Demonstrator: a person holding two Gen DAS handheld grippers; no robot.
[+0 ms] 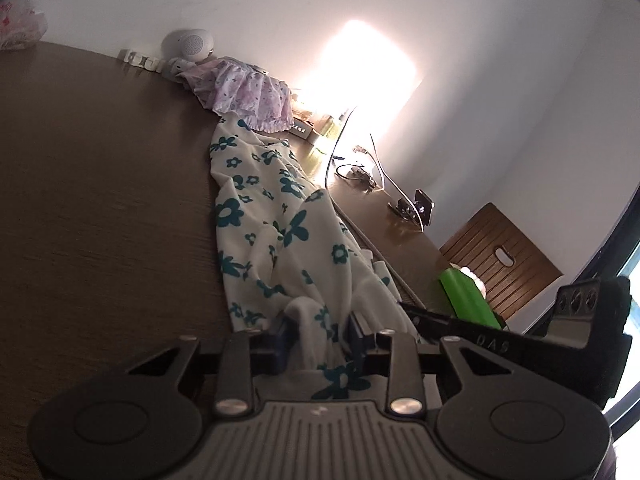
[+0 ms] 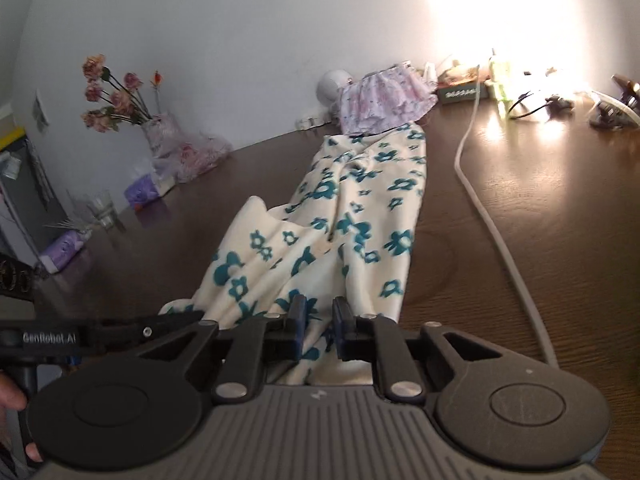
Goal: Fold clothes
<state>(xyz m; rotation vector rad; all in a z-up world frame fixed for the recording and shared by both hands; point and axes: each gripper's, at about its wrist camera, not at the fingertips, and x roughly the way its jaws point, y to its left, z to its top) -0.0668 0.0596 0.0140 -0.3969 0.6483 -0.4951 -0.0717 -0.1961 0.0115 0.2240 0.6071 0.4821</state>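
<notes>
A cream garment with teal flowers lies stretched in a long strip across the dark wooden table. My left gripper is shut on its near edge, with cloth bunched between the blue pads. My right gripper is shut on the same near end of the garment. The other gripper shows at the right of the left wrist view and at the left of the right wrist view. A folded pink floral garment lies at the far end, and also shows in the right wrist view.
A white cable runs along the table to the right of the garment. A vase of flowers, tissue packs and a glass stand at the left. A green object and a wooden chair are by the table edge. Chargers and small items lie far right.
</notes>
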